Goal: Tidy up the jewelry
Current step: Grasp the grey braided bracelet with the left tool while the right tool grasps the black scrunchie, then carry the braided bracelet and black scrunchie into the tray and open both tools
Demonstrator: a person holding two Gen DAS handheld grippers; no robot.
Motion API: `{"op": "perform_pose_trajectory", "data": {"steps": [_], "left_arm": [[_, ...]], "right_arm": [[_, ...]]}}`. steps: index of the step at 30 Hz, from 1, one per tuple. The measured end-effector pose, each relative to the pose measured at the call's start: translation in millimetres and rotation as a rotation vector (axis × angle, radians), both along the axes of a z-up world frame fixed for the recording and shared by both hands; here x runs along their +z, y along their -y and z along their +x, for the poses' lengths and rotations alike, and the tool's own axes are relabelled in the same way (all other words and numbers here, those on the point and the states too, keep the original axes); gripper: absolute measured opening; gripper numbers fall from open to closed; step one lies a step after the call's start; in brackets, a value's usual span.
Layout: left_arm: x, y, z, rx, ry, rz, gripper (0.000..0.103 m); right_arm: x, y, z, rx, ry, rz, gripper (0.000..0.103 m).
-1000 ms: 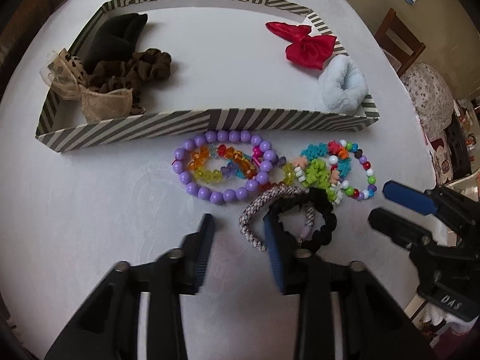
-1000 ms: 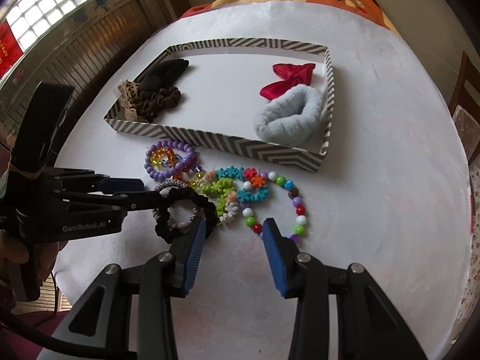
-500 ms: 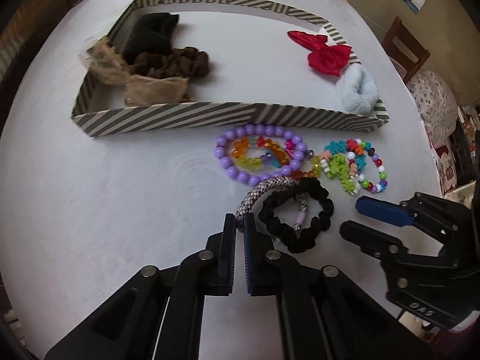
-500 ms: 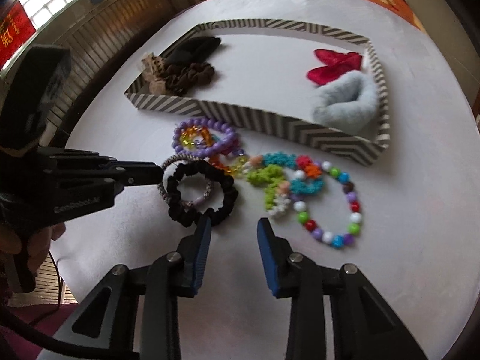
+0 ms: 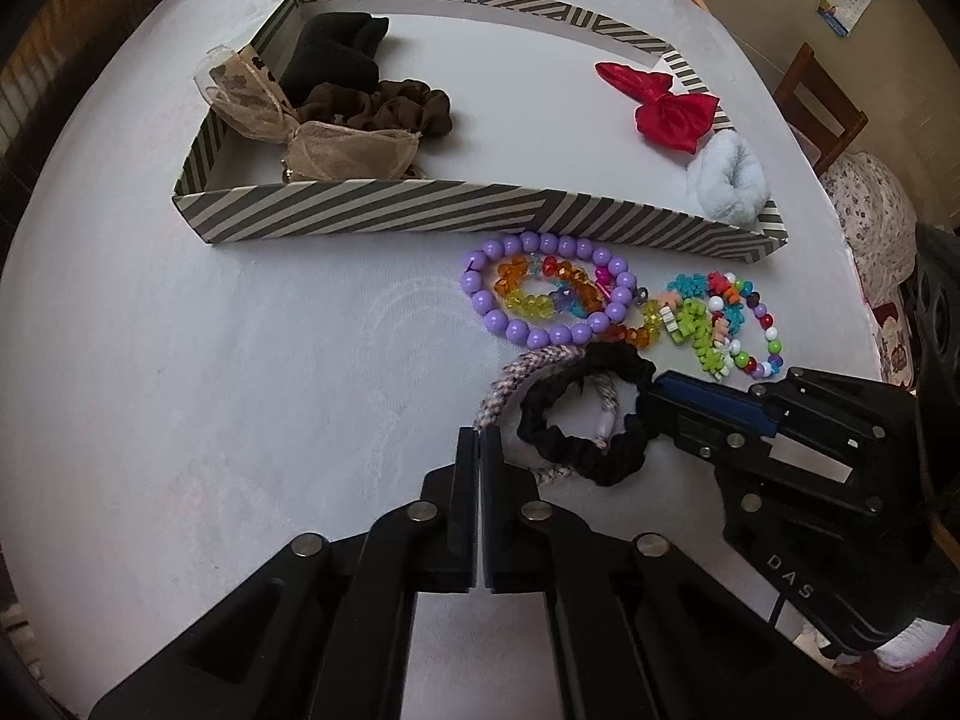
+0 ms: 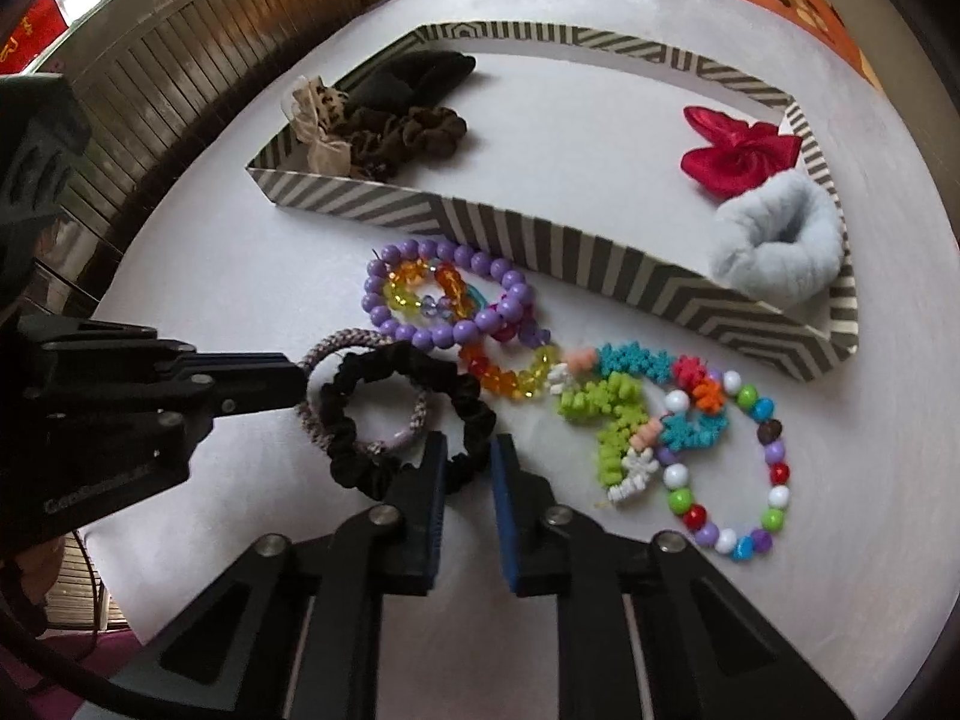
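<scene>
A black scrunchie [image 5: 585, 414] [image 6: 408, 414] lies on the white table over a braided grey-pink band [image 5: 510, 384] [image 6: 336, 348]. My right gripper [image 6: 468, 447] is partly open, its fingers straddling the scrunchie's near right edge; it also shows in the left wrist view [image 5: 654, 396]. My left gripper [image 5: 480, 438] is shut and empty, its tip beside the braided band; it also shows in the right wrist view [image 6: 294, 387]. A purple bead bracelet [image 5: 540, 288] [image 6: 444, 294], an orange-yellow crystal one [image 6: 510, 372] and multicoloured bead bracelets [image 5: 720, 324] [image 6: 720, 456] lie behind.
A striped shallow box [image 5: 390, 210] [image 6: 540, 234] holds a black and a brown scrunchie [image 5: 384, 105], a beige bow [image 5: 300, 132], a red bow [image 5: 672, 105] and a pale blue fluffy scrunchie [image 5: 729, 180]. A wooden chair [image 5: 819, 102] stands beyond the table's right edge.
My left gripper has shut and pulled back to the left of the bands. My right gripper has narrowed and moved in onto the black scrunchie's edge.
</scene>
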State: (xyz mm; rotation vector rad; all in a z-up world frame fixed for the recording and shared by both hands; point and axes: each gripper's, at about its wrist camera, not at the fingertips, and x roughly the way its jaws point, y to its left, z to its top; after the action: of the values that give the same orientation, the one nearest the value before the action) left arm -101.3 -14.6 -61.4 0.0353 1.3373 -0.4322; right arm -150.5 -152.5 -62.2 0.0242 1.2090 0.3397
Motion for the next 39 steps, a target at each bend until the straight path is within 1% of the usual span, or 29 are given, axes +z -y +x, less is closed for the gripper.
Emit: {"op": "perform_pose_trajectory", "data": {"steps": [1,3,6,8,10,12,14,15,17,19,20,21,23,26,27,28,31,34,37,39], "left_arm": [[0,-1,0,0.003,-0.001,-0.001,0.000],[2,-6,1,0.009,-0.001,-0.007,0.000],[5,-11,3,0.015,0.002,-0.019,0.000],[6,-12,4,0.018,0.000,-0.026,0.000],[7,-14,4,0.022,-0.012,-0.050,0.000],[9,-12,4,0.010,-0.016,-0.074,0.000],[11,-7,3,-0.006,-0.015,-0.078,0.000],[10,-4,2,-0.016,-0.014,-0.066,0.002],[6,1,3,-0.026,-0.018,-0.041,0.008],[-1,7,5,-0.036,-0.038,-0.026,0.010],[-2,9,5,-0.040,-0.029,-0.025,0.011],[-1,11,6,-0.043,-0.010,-0.021,0.016],[-1,15,8,-0.051,-0.009,-0.012,0.016],[-1,18,9,-0.070,0.005,-0.005,0.016],[0,19,8,-0.076,0.012,0.000,0.005],[-1,19,8,-0.081,0.011,0.003,0.000],[-1,13,8,-0.067,0.002,-0.013,0.000],[7,8,6,-0.056,0.011,-0.024,0.000],[22,3,8,-0.047,0.027,-0.050,0.000],[35,1,11,-0.041,0.052,-0.057,0.000]], "right_arm": [[-1,0,0,0.003,-0.004,0.004,0.006],[3,3,-2,0.000,0.002,0.009,0.005],[20,13,-4,-0.017,0.032,0.047,0.004],[33,18,-4,-0.020,0.054,0.045,0.004],[39,22,-3,-0.030,0.067,0.043,0.004],[46,26,-4,-0.039,0.078,0.039,0.005],[51,31,-7,-0.049,0.085,0.041,0.004],[52,33,-7,-0.053,0.085,0.041,0.004],[53,38,-8,-0.059,0.086,0.041,0.005],[54,40,-7,-0.064,0.086,0.044,0.005],[53,38,-6,-0.065,0.087,0.044,0.005],[54,38,-6,-0.065,0.090,0.043,0.004],[56,38,-7,-0.062,0.093,0.046,0.005],[60,37,-6,-0.060,0.104,0.043,0.004],[62,38,-6,-0.062,0.105,0.044,0.004],[63,39,-5,-0.065,0.109,0.047,0.004],[68,41,-4,-0.070,0.119,0.056,0.005],[75,43,-2,-0.070,0.133,0.058,0.005],[82,45,0,-0.072,0.149,0.059,0.005],[87,47,4,-0.075,0.161,0.063,0.005]]}}
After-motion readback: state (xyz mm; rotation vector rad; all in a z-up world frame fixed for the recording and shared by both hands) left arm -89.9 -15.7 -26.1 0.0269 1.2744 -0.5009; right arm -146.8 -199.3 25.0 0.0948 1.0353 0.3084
